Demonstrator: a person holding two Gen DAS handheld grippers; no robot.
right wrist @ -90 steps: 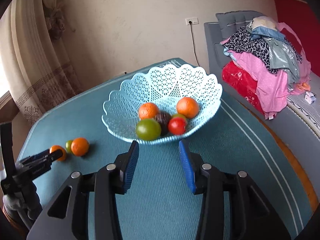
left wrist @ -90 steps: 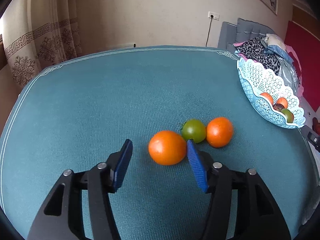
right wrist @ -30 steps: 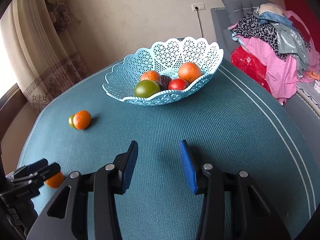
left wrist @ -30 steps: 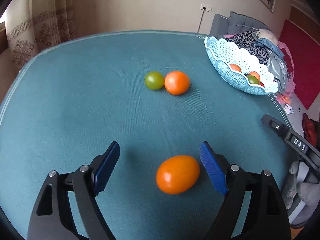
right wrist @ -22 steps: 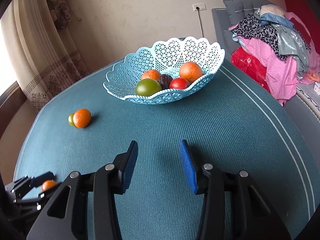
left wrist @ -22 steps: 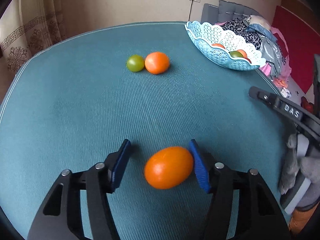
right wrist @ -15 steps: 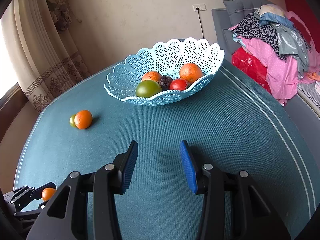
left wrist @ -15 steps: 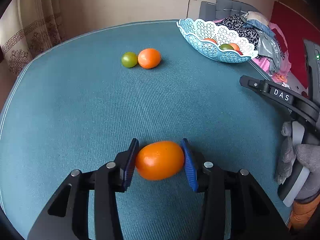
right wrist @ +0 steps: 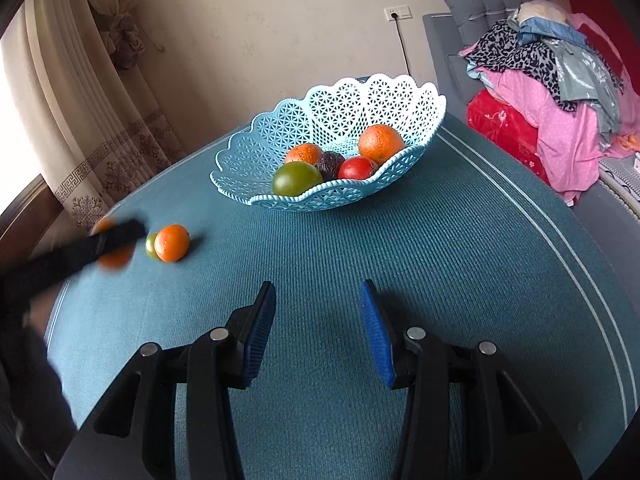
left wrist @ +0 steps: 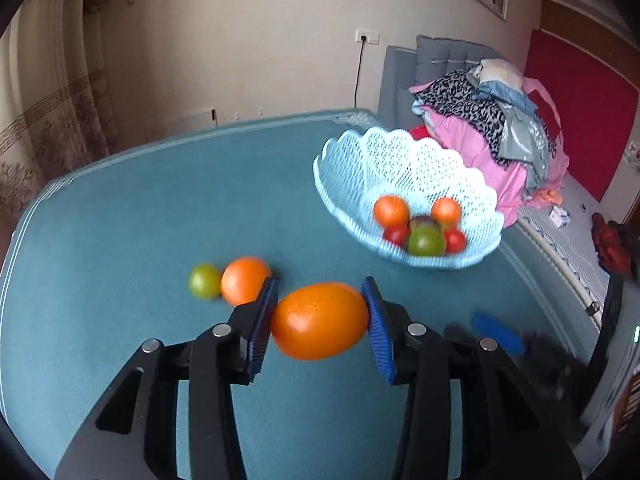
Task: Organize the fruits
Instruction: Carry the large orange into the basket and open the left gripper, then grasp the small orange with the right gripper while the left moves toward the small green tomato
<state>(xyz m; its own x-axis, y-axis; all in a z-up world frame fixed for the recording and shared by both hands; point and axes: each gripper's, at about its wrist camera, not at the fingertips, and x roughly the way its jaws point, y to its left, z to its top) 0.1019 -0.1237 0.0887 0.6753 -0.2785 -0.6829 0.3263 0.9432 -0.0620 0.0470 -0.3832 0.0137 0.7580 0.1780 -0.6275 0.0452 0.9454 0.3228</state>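
- Left tongs [left wrist: 320, 322] clenched on oval orange fruit [left wrist: 319, 321], lifted off teal desk [left wrist: 120, 220]; right tongs [right wrist: 318, 330] released, empty
- Pale-blue lattice plastic basket [right wrist: 400, 98] far right holds several fruits; round orange [right wrist: 172, 243] and small green fruit [right wrist: 151, 245] left remain outside

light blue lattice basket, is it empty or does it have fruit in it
Not empty. The light blue lattice plastic basket holds two oranges, a green fruit, a dark fruit and red ones, heaped at its front.

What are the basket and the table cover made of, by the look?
Basket: looks like moulded plastic, pale blue, slightly glossy; the sign is its rigid lattice of cut-outs and scalloped rim. Table cover: seems a woven or ribbed fabric, teal and matte; fine parallel ribs show, with pale stripes near the edge. Could be a low-pile mat instead.
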